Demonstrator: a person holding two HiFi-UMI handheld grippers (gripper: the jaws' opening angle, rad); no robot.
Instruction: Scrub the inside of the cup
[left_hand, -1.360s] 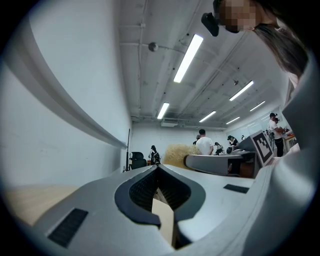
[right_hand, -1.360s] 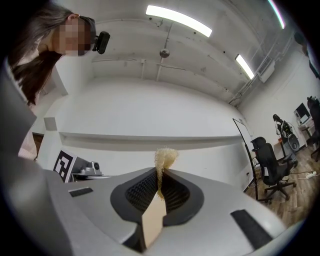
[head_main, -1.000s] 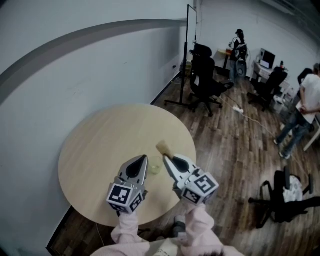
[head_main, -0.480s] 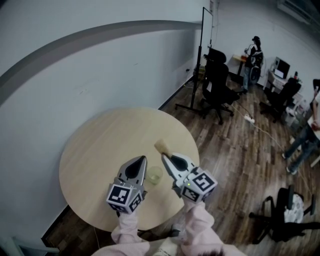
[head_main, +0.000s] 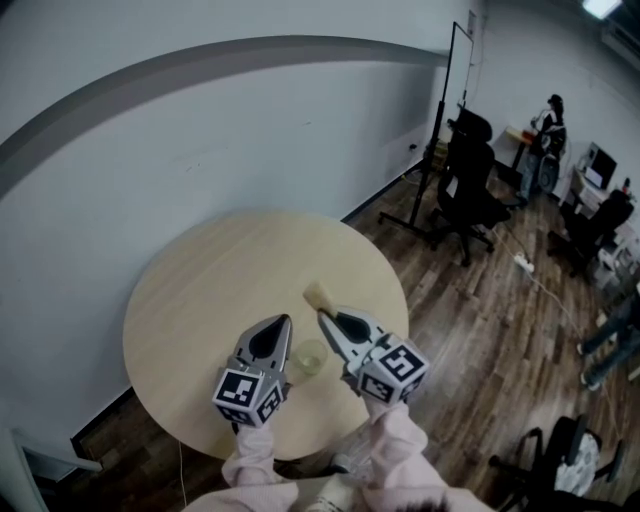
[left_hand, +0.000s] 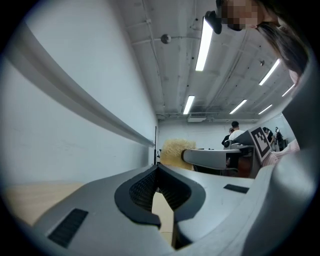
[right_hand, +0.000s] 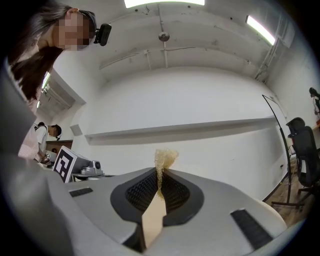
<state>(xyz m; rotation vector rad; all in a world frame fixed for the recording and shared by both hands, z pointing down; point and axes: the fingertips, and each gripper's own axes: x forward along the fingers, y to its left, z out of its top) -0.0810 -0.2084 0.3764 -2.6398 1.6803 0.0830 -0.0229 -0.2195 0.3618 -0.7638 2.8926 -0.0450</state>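
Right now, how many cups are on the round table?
1. The cup stands on the table, seen between the left hand-held gripper and the right hand-held gripper.

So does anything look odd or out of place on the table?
Nothing stands out. The cup stands upright on the round table, with nothing spilled around it. The right tool is shut on a sponge; the left tool is shut and empty.

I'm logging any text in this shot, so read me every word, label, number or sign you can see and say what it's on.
No readable words, numbers or brand names in any view.
Left cube and right cube: black-and-white square marker patterns, not letters.
Cup, sponge, table: no print visible.
Anything farther back in the room is too small to tell.
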